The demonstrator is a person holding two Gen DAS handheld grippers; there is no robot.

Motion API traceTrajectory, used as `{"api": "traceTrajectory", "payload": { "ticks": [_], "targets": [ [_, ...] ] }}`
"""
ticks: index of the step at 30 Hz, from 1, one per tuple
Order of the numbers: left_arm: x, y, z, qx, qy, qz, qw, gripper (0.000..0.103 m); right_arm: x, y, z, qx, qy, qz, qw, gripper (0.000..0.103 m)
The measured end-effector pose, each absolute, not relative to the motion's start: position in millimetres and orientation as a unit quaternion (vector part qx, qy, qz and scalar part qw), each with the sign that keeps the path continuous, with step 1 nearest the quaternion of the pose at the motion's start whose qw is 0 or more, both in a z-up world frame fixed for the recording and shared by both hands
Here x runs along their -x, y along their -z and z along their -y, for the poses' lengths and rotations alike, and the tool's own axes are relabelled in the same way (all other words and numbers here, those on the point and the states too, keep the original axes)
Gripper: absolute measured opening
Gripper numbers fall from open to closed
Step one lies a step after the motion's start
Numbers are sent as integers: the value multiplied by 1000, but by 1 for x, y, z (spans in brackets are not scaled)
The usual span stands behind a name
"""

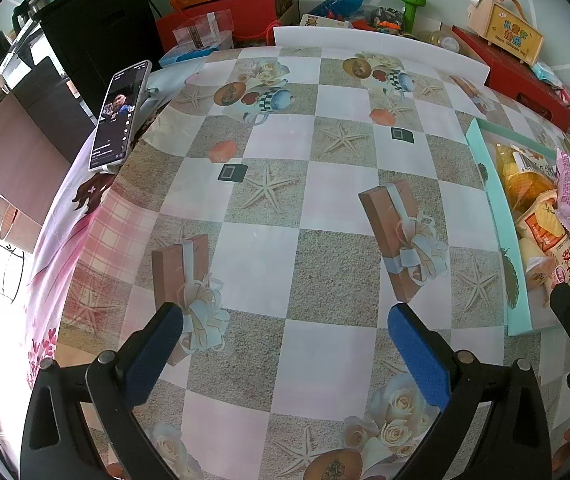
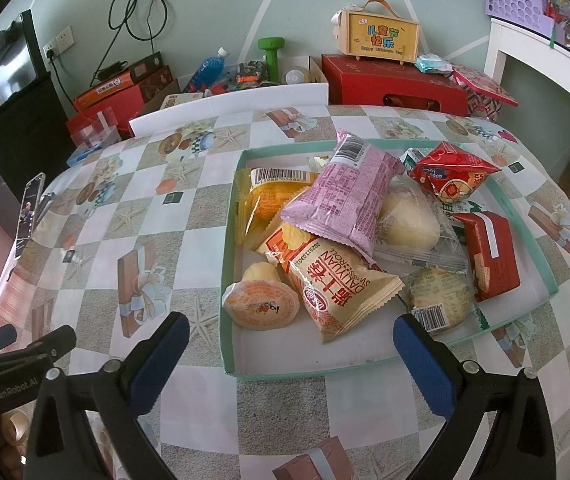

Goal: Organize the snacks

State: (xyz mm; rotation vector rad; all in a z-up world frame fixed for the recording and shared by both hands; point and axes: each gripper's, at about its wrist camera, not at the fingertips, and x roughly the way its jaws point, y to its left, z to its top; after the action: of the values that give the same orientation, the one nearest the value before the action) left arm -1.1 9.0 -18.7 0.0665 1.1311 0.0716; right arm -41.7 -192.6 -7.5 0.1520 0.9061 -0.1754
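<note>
Snack packets in teal tray

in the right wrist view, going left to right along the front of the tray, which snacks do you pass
Round orange jelly cup → cream swiss roll packet → round pastry with a barcode label → dark red packet, all lying inside the teal tray.

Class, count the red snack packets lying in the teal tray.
2. A puffy red packet sits at the tray's far right; a flat red packet lies nearer, along the right wall. Others may be hidden underneath.
</note>
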Motion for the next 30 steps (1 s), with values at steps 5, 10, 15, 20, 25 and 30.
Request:
{"api": "traceTrajectory", "payload": {
  "ticks": [5,10,15,20,25,30],
  "targets": [
    [1,19,-9,-31,-34,-536,843,102,42,8,193,-74,85,-437,893,103],
    [1,18,-9,-32,-34,-536,843,102,41,8,193,-73,85,-437,893,103],
    [0,18,-9,-32,-35,-536,843,102,42,8,193,-73,84,-437,892,103],
    [1,19,-8,-35,-37,-536,843,102,42,8,193,-74,84,-437,892,103],
    [2,20,-9,-38,-36,-536,842,102,42,8,193,-73,84,-437,892,103],
    [2,20,-9,-38,-37,-536,842,102,41,8,193,-73,84,-438,892,103]
  ]
}}
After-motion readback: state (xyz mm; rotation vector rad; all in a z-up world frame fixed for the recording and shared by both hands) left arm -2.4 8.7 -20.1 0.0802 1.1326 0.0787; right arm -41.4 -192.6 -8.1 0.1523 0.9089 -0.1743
